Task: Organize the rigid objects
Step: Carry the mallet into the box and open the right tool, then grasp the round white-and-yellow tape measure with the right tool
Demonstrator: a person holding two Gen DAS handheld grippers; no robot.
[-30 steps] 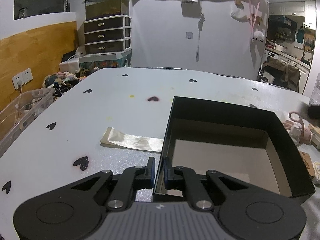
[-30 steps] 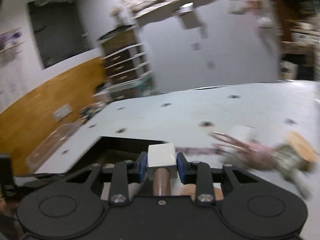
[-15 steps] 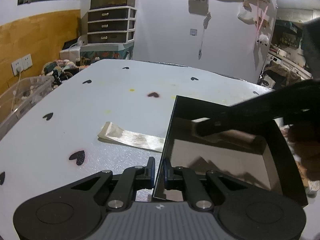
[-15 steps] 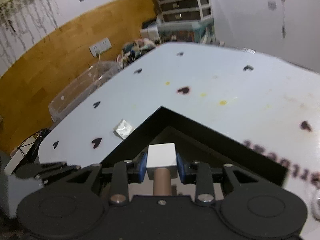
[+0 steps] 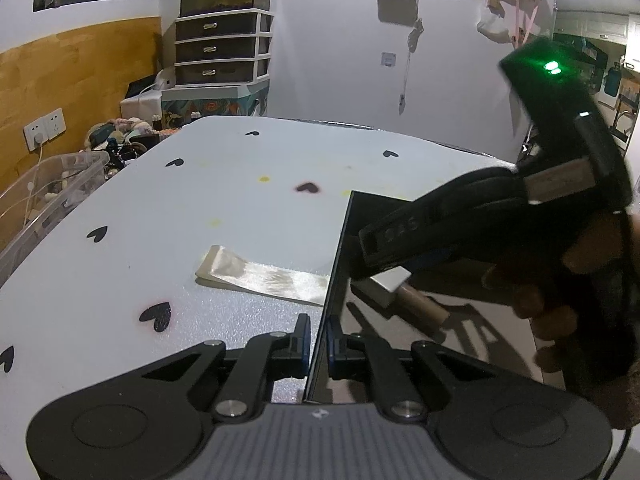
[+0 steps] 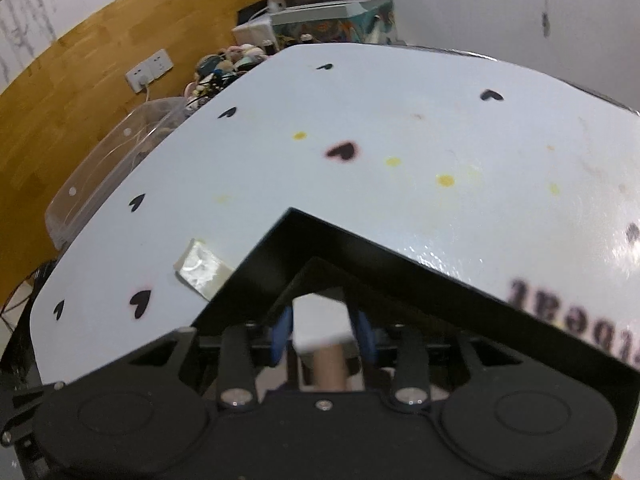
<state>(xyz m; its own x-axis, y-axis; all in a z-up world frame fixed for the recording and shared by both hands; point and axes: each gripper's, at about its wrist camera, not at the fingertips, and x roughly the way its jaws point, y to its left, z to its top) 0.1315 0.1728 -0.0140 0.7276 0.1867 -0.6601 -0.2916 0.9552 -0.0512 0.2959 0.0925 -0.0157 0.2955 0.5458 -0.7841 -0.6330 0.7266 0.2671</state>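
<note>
A black open box (image 5: 338, 264) stands on the white table. My left gripper (image 5: 318, 344) is shut on the box's near left wall. My right gripper (image 6: 322, 330) is low inside the box (image 6: 400, 264), near its far left corner. Its jaws stand slightly apart around a stamp with a white block head (image 6: 320, 320) and brown round handle (image 6: 330, 368). The stamp (image 5: 386, 286) lies tilted on the box floor in the left wrist view, under the right gripper (image 5: 360, 268). I cannot tell whether the pads still touch it.
A cream ribbon strip (image 5: 260, 278) lies on the table left of the box, also in the right wrist view (image 6: 202, 270). A clear plastic bin (image 5: 44, 196) stands off the table's left edge. The table (image 5: 180, 208) carries black heart marks.
My right gripper has carried the stamp down into the box to the floor, and its jaws have widened a little. The left gripper keeps its hold on the wall.
</note>
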